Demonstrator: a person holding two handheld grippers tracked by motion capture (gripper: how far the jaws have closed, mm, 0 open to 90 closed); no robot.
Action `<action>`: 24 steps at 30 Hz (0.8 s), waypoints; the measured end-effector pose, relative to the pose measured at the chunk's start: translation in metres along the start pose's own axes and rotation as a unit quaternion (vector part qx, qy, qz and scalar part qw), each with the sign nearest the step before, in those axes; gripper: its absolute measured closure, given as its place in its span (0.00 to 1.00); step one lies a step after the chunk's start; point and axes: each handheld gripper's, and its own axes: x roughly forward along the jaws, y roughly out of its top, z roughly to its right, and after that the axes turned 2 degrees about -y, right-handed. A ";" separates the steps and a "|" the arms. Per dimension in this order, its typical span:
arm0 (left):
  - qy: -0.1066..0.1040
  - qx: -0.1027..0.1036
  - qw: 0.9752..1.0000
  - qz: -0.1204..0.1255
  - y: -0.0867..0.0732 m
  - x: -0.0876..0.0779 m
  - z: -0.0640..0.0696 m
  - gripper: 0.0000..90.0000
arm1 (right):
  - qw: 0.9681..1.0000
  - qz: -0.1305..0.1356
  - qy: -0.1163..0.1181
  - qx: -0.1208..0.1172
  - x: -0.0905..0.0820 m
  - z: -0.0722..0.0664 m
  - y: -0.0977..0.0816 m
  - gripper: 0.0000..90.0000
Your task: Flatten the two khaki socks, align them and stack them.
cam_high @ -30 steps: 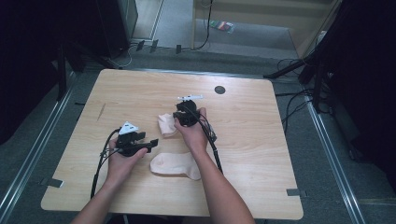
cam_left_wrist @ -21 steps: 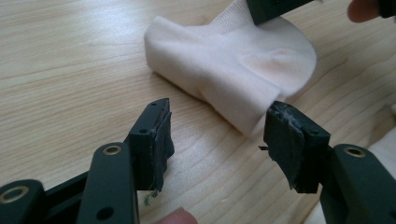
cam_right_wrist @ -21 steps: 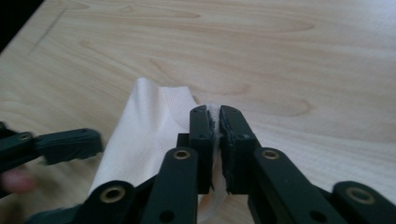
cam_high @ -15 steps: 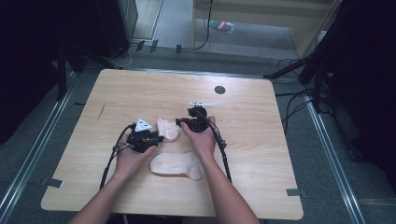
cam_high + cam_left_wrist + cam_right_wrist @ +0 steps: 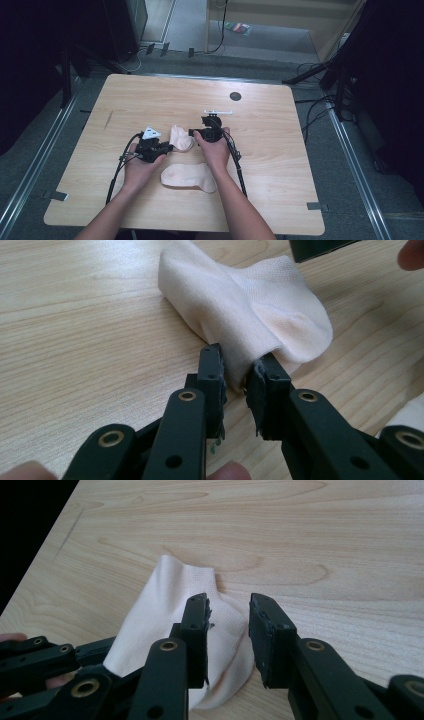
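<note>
A small cream sock (image 5: 180,137) lies bunched on the wooden table (image 5: 280,165) between my two grippers. My left gripper (image 5: 167,147) reaches it from the left. Its jaws have just been closing and now pinch the sock's (image 5: 250,310) near edge, at the left gripper's tips (image 5: 239,362). My right gripper (image 5: 194,135) comes in from the right. Its jaws have just been opening and stand apart, the right gripper (image 5: 227,605) straddling the sock (image 5: 165,610) without pressing it. A second cream sock (image 5: 190,176) lies flat nearer the person, between the forearms.
A dark round spot (image 5: 235,96) marks the tabletop behind the grippers, and a faint line (image 5: 108,119) runs at the left. Cables trail from both grippers toward the front edge. Dark floor and metal rails surround the table.
My left gripper has slid right up to the bunched sock and closed on its edge. My right gripper has shifted slightly right and nearer, and its jaws have come open off the sock.
</note>
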 end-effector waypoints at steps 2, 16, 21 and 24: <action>-0.002 -0.001 1.000 0.000 0.000 0.000 -0.001 0.86 | 1.000 -0.006 -0.003 0.008 0.003 0.000 0.000 0.77; -0.006 -0.003 1.000 0.006 -0.001 0.000 -0.001 0.85 | 1.000 0.001 0.015 0.011 0.003 -0.015 0.001 0.81; -0.006 -0.003 1.000 0.005 -0.001 0.000 -0.001 0.85 | 1.000 -0.020 -0.014 0.010 0.013 -0.013 -0.002 0.82; -0.009 -0.003 1.000 0.006 -0.001 0.000 -0.001 0.84 | 0.999 -0.022 -0.032 0.008 0.014 -0.013 -0.002 0.96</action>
